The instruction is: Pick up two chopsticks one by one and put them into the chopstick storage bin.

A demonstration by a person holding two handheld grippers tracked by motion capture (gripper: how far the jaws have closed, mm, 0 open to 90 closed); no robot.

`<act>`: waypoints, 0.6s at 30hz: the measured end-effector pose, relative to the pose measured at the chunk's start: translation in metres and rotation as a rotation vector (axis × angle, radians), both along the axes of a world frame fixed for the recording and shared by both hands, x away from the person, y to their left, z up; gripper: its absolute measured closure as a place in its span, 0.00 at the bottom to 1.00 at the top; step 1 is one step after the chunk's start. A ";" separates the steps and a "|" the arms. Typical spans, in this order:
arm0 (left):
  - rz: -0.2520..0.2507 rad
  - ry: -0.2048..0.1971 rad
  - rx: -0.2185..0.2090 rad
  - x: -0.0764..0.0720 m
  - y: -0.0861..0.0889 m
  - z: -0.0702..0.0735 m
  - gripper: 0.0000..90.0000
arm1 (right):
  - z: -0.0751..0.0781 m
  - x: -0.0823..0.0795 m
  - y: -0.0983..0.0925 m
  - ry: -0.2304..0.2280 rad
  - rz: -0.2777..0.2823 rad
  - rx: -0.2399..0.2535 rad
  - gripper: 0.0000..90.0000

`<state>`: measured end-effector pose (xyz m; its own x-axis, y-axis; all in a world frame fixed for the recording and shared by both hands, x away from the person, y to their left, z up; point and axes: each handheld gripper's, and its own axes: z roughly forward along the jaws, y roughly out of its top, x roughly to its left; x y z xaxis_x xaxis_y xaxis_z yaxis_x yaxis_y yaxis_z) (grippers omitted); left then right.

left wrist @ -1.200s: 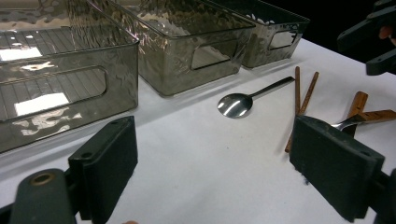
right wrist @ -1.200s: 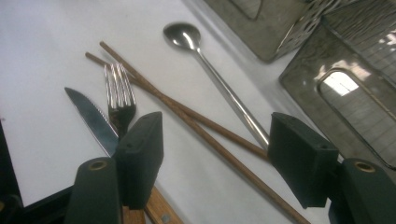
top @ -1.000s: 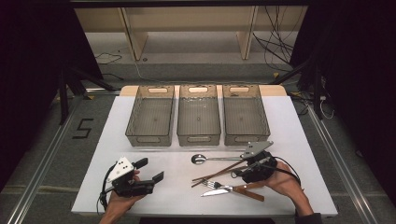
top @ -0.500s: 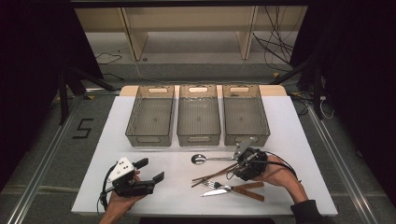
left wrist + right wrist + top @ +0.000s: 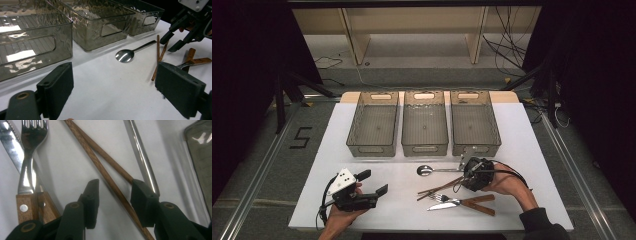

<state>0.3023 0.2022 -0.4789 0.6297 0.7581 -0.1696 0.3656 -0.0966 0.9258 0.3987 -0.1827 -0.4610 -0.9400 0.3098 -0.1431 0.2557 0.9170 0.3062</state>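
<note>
Now | chopsticks (image 5: 110, 180): crossed, long axes diagonal; between right gripper (image 5: 113, 195) jaws, closing

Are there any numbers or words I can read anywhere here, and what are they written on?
"5" – a dark mark on the grey floor, left of the white table.
No other words, labels or brands can be read: none on the three bins, the spoon, fork, knife or chopsticks.

Brown chopsticks (image 5: 110, 180), silver spoon (image 5: 426, 170), smoky grey bins (image 5: 424, 122), white table (image 5: 402, 200).
</note>
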 end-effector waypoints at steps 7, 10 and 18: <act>-0.004 -0.002 0.008 0.000 0.000 0.000 0.17 | -0.001 0.003 0.002 0.028 0.033 -0.025 0.72; -0.003 -0.001 0.005 0.000 0.000 0.000 0.17 | 0.001 0.003 0.005 0.035 0.080 -0.061 0.76; -0.006 -0.003 0.007 0.000 0.000 0.000 0.17 | 0.002 0.002 0.017 0.040 0.175 -0.150 0.85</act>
<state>0.3021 0.2023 -0.4787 0.6346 0.7555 -0.1628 0.3625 -0.1049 0.9261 0.4003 -0.1656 -0.4586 -0.9833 0.1199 -0.1368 0.0982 0.9829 0.1556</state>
